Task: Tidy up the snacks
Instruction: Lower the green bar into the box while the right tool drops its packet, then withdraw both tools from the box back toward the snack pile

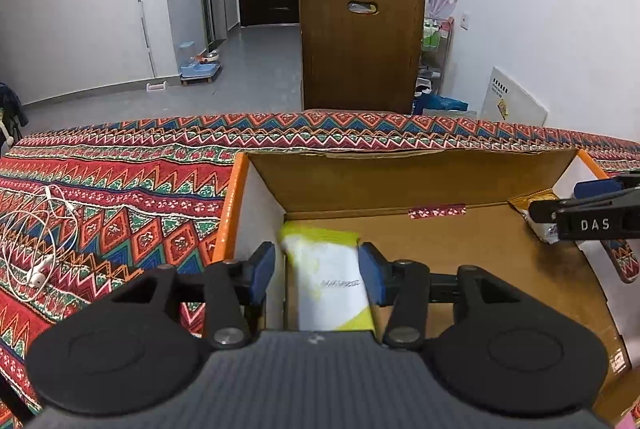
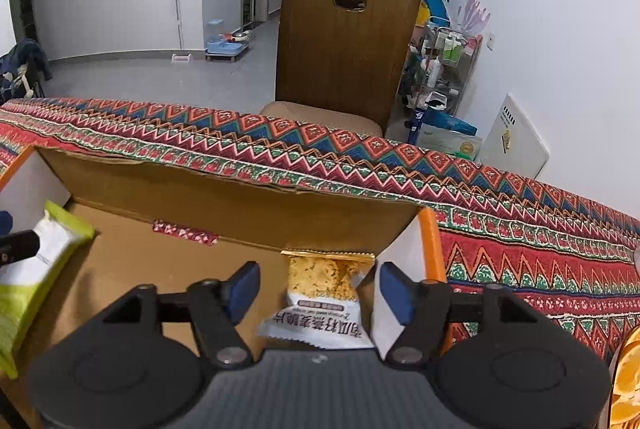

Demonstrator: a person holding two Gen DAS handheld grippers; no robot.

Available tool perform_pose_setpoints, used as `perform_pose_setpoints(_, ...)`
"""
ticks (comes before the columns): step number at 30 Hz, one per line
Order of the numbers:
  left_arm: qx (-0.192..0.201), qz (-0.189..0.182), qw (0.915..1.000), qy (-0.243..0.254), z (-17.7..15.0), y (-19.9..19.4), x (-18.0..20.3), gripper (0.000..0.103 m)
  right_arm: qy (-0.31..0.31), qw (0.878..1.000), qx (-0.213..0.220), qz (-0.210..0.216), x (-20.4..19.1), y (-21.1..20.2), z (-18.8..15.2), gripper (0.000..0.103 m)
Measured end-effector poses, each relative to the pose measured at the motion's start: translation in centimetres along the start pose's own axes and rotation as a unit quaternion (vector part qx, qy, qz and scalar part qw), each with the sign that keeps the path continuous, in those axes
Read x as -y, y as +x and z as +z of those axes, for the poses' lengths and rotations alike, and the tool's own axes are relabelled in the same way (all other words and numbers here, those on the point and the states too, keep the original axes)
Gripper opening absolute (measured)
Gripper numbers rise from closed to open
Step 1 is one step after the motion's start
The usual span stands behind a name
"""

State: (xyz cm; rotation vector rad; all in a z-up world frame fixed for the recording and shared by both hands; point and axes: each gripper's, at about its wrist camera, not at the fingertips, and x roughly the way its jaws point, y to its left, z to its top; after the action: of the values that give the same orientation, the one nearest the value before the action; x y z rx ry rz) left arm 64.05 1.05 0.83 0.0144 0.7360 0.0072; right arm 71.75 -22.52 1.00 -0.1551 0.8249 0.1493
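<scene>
Left wrist: right hand-held gripper [image 1: 560, 207] reads "DAS".

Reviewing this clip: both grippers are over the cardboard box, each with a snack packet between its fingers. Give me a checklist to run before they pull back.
1. Left gripper off the green-white packet: cannot tell; the right pad sits at the packet's edge, with a gap on the left.
2. Right gripper off the oat packet: ok, there are gaps on both sides.
3. Green-white packet inside the box: ok, it is by the left wall.
4. Oat packet inside the box: ok, it is near the right wall.
5. Packets apart: ok, bare cardboard lies between them.
6. Earphones clear of the box: ok, they lie on the cloth to its left.
</scene>
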Motion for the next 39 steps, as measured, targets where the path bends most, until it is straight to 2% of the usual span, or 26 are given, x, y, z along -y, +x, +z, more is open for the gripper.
perform_pose_setpoints(4, 0.016, 0.005, 0.9999, 0.000, 0.3, -1.4, -0.1, 0.063, 0.008, 1.000, -0.001, 0.007, 0.1, -0.8, -0.2, 0.069)
perform_pose_setpoints(15, 0.057, -0.005, 0.9984, -0.005, 0.2, -9.5, -0.2, 0.074, 0.031, 0.998, 0.049, 0.029, 0.6, -8.9, -1.9, 0.079)
perform_pose_setpoints(17, 0.069, -0.009, 0.9975, -0.004, -0.3, -11.3, -0.1, 0.081, 0.033, 0.997, 0.059, 0.032, 0.4, -10.6, -2.6, 0.081)
perform_pose_setpoints(27, 0.116, -0.028, 0.9928, -0.008, -4.6, -20.1, 0.6, 0.090, 0.032, 0.993, 0.105, 0.050, -0.7, -19.1, -8.3, 0.084)
perform_pose_setpoints(31, 0.130, -0.035, 0.9909, -0.011, -6.9, -23.3, 1.0, 0.095, 0.029, 0.991, 0.119, 0.057, -1.1, -22.0, -11.0, 0.085)
perform_pose_setpoints(39, 0.146, -0.050, 0.9879, -0.010, -12.5, -29.4, 2.0, 0.099, 0.019, 0.987, 0.148, 0.062, -2.0, -27.2, -16.9, 0.089)
